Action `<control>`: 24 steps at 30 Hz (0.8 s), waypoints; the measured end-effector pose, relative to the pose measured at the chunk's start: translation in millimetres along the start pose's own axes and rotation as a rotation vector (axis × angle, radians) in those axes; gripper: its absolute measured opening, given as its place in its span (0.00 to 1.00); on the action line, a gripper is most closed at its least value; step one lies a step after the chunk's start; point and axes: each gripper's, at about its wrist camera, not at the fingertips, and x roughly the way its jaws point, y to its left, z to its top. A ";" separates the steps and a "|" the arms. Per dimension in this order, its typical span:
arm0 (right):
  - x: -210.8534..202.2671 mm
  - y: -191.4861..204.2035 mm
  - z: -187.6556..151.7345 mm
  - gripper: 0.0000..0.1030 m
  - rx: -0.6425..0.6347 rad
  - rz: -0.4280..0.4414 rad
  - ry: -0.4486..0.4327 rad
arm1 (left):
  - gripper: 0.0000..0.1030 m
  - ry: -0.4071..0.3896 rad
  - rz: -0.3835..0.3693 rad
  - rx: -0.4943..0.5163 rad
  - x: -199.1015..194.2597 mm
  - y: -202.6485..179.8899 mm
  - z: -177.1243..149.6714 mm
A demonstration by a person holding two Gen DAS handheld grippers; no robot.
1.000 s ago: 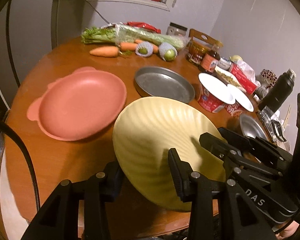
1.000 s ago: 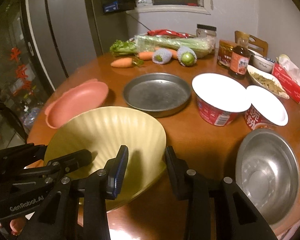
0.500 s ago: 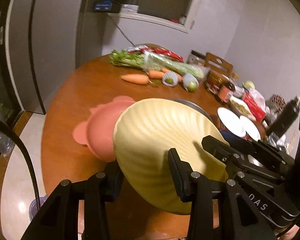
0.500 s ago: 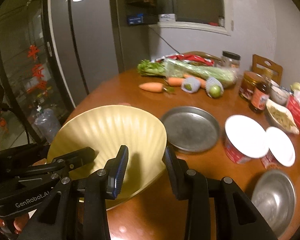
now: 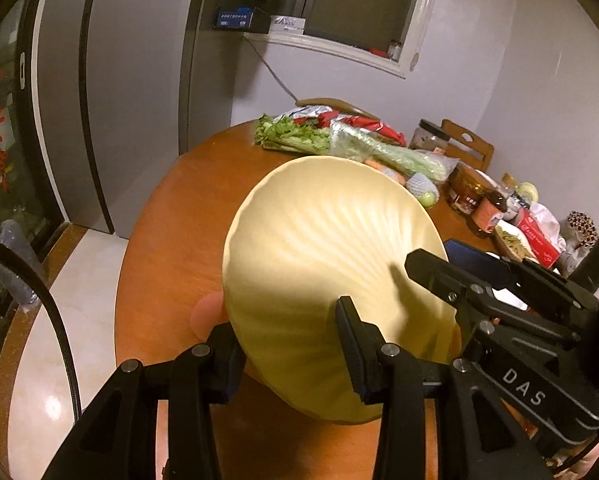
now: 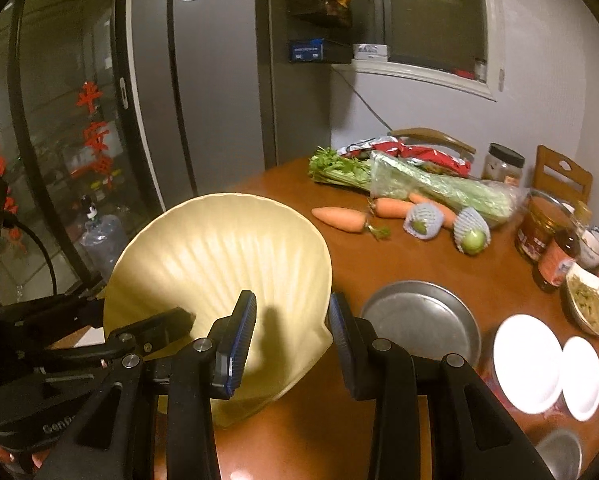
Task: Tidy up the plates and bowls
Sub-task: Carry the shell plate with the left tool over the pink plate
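Left wrist view, both jaws narrowly parted, gripping yellow plate [image 5: 327,248].

Yellow shell plate [image 6: 219,264] between the claws — matt, ribbed. Round table [image 6: 411,256] beneath: glossy brown wood. Pan [image 6: 421,320] right of the right claw — dull scuffed metal. Gripper fingers [image 6: 239,344]: black plastic.
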 end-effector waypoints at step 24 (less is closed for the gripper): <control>65.8 -18.0 -17.8 0.38 0.010 0.056 0.114 | 0.41 0.109 0.063 -0.004 50.5 3.0 -13.9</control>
